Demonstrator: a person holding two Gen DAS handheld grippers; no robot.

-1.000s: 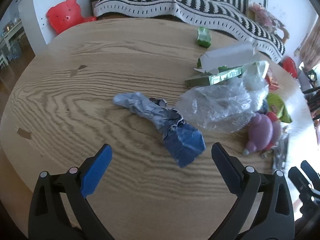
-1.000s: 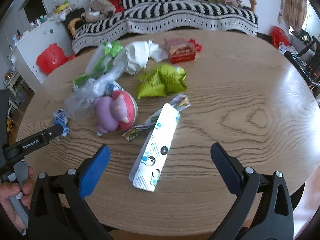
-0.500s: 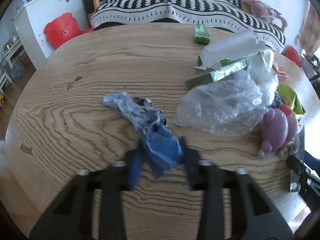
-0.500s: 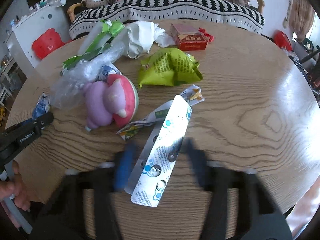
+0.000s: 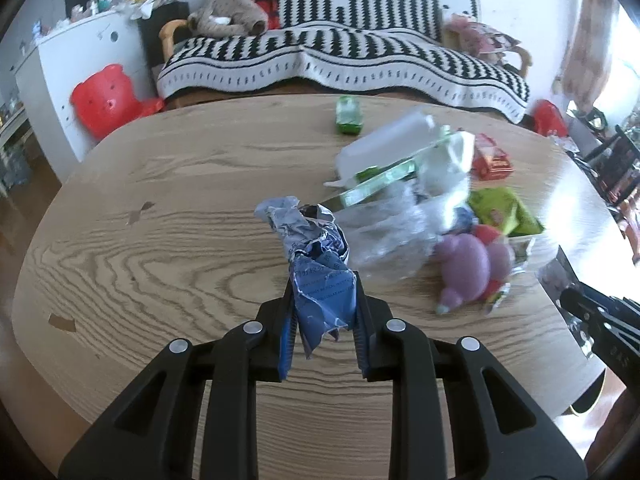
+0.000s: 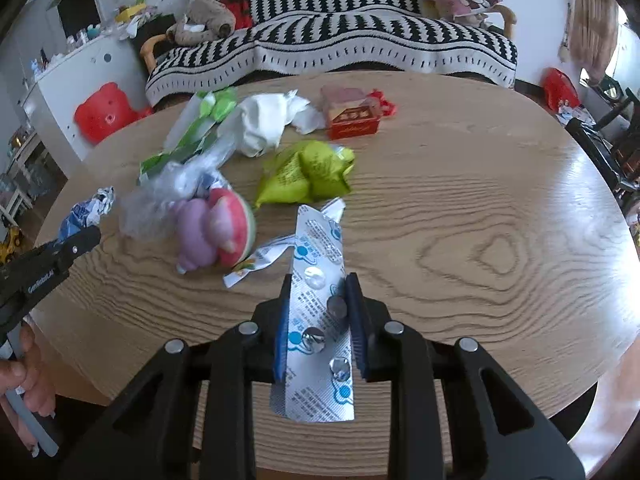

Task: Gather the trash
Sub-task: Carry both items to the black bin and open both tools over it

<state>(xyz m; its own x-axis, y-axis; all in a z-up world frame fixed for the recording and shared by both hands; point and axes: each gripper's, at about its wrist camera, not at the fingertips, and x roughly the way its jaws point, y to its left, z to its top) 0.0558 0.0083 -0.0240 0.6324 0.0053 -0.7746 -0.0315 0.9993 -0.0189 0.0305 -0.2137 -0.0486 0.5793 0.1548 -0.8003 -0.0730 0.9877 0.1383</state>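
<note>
1. Left gripper point(image 5: 323, 308): jaws have just been closing and are now clamped on the lower end of the crumpled blue wrapper point(image 5: 316, 264). The wrapper stands up from between the pads; its grey-blue upper end leans back and left, over the wooden table point(image 5: 160, 248).
2. Right gripper point(image 6: 318, 312): jaws have also just been closing, now pinched on both long edges of the silver blister pack point(image 6: 318, 320). The pack runs lengthwise through the jaws, near end sticking out toward the camera, far end pointing up the table.
3. Whether either item is clear of the tabletop is hard to call from these angles.
4. Just beyond the blister pack: a small torn white-and-orange sachet point(image 6: 260, 260) lies flat, touching or just beside the pack's left edge.
5. Left of that: a purple-and-red plush toy point(image 6: 212, 232), with a crinkled clear plastic bag point(image 6: 168, 196) against its far side.
6. Behind the pack's far end: a crumpled lime-green bag point(image 6: 308, 172).
7. Further back: white tissue wad point(image 6: 268, 120), green-and-white packaging point(image 6: 196, 128), red box point(image 6: 354, 120).
8. The left view also shows a small green packet point(image 5: 349, 115) alone near the far table edge.
9. In the right view the left gripper enters from the left edge, a hand point(image 6: 28, 380) on its handle.
10. Background: a sofa with a black-and-white striped throw point(image 6: 328, 48), and a red bear-shaped item point(image 6: 104, 114) by a white cabinet.
</note>
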